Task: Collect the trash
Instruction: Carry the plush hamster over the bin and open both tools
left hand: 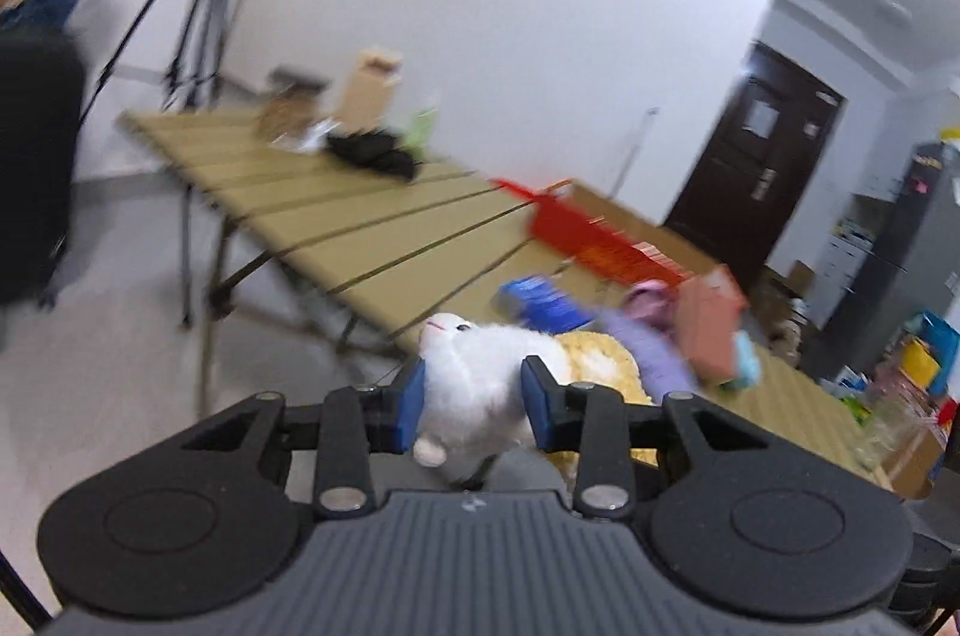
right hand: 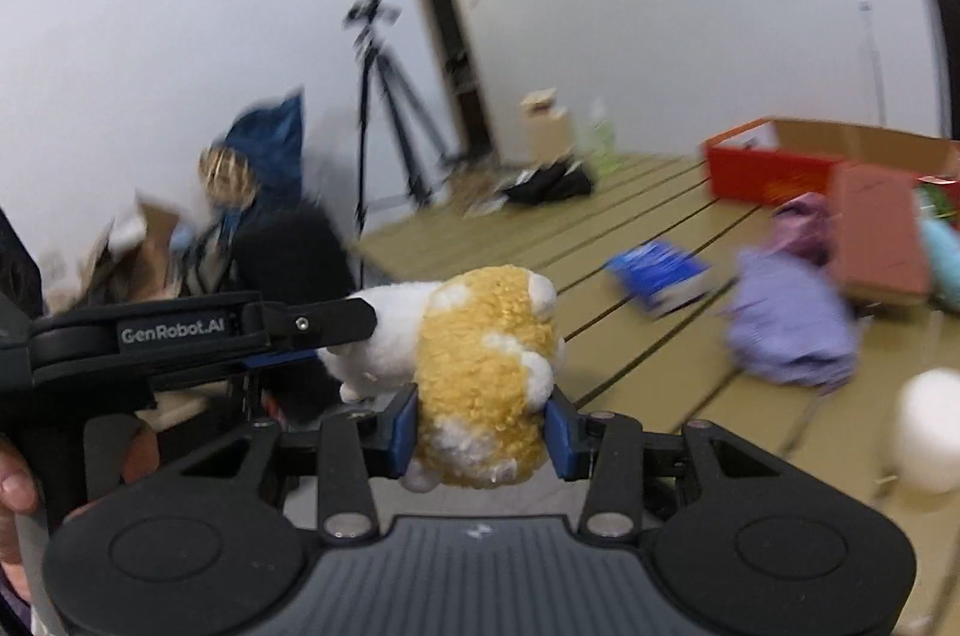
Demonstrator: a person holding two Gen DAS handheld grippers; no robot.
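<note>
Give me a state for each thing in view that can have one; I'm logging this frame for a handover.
Plush toy: off the table, gripped at both ends.
Left gripper: shut on the toy's white end.
Right gripper: shut on the toy's yellow end.
Red basket: upright on the table, top open.
Cardboard box: flaps open.
Blue packet: lying flat on the table.
Purple cloth: crumpled.

Fluffy plush toy (right hand: pixel 480 366), slatted wooden table (left hand: pixel 336 210)

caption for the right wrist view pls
Both grippers clamp one white-and-tan plush toy above the slatted table.
</note>
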